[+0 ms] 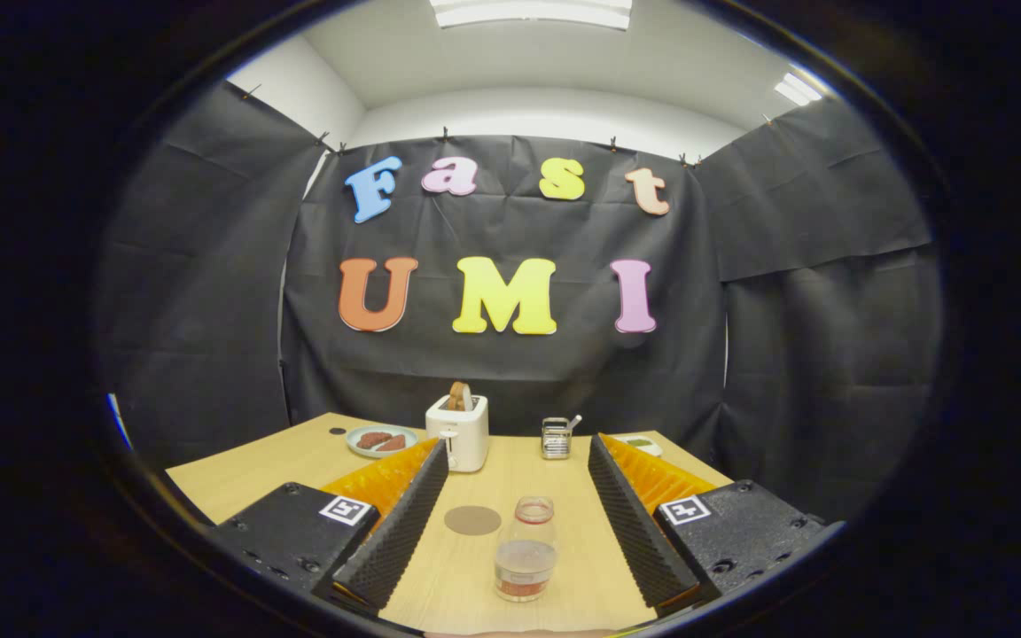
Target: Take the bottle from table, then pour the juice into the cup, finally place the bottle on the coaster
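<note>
A small clear bottle (526, 549) stands upright on the wooden table (510, 483), holding a little pale liquid, with a reddish rim and a red band at its base. It sits between my two fingers, near their roots, touching neither. My gripper (518, 447) is open wide. A round brown coaster (472, 520) lies flat just left of the bottle, close to the left finger (395, 532). Beyond the fingertips, toward the back of the table, stands a small ribbed cup (555, 438) with a thin handle sticking out of it.
A white toaster (458, 431) with a slice of bread in it stands at the back, left of the cup. A plate (381, 440) with reddish food lies further left. A pale dish (641, 444) peeks out behind the right finger. Black cloth walls close the booth.
</note>
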A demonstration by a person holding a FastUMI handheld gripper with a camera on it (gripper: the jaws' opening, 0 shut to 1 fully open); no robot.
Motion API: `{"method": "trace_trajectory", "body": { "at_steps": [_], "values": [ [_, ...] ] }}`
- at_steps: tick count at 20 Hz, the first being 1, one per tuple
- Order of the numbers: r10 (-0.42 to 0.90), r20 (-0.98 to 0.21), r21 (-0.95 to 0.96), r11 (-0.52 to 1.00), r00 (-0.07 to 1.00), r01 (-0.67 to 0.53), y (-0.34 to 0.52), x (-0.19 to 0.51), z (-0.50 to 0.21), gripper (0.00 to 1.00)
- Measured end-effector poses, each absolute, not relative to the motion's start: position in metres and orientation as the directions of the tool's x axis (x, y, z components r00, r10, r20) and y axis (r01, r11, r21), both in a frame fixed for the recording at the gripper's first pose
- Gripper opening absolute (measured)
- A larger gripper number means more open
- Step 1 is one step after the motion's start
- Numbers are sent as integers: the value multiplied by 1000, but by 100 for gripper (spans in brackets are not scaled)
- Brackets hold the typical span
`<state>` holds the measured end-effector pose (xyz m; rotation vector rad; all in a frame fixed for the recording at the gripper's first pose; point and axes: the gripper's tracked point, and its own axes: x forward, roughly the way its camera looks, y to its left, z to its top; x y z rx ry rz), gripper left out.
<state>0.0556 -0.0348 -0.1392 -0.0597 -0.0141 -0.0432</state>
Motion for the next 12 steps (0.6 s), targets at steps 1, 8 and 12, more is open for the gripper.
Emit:
{"method": "trace_trajectory", "body": {
  "at_steps": [1, 8, 12],
  "values": [
    [-45, 13, -62, 997, 999, 45, -35, 58, -144, 100],
    [-59, -19, -49, 997, 998, 58, -40, 73, -180, 100],
    [-71, -37, -44, 997, 997, 69, -42, 81, -200, 100]
  ]
}}
